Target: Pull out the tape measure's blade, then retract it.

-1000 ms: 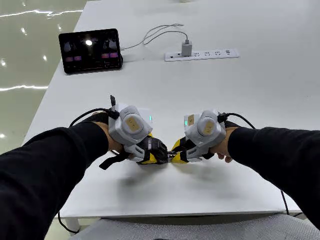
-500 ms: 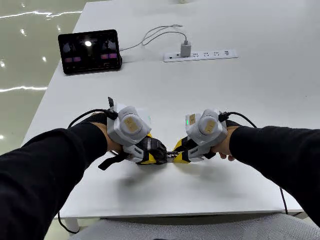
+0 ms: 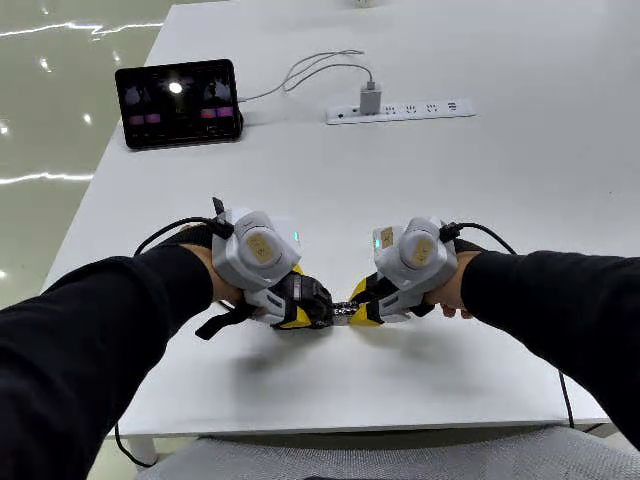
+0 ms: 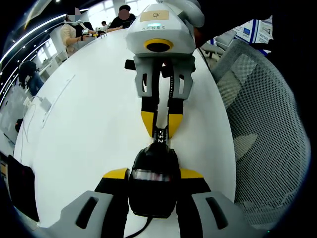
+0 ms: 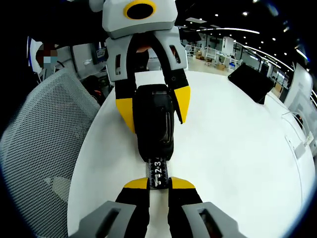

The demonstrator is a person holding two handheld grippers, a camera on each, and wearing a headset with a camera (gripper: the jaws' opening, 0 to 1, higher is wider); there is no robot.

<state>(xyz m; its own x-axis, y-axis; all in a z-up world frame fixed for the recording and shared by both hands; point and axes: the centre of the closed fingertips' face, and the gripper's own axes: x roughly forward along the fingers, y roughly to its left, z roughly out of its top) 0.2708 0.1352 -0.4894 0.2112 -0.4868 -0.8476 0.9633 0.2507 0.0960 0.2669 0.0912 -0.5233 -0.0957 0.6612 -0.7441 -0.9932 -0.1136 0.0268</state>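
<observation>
1. Head view. The left tool (image 3: 300, 305) is clamped on the black case of the tape measure (image 3: 312, 296). The right tool (image 3: 362, 312) faces it tip to tip, low over the white table (image 3: 480, 180). A short stub of blade (image 3: 343, 311) bridges the small gap between the tools.
2. Left gripper view. This tool's own jaws are closed against both sides of the case. Straight ahead, the right tool's yellow tips pinch the blade just beyond the case mouth.
3. Right gripper view. This tool's own jaws are nipped shut on the blade end, with printed numerals showing just past them. The case sits close ahead in the left tool's grip.
4. Progress, my read: the blade is barely out. Most of the pull and the whole retraction look to be left.
5. Orientation: the case mouth points at the right tool. The blade's long axis runs straight from tool to tool, lying flat above the table.
</observation>
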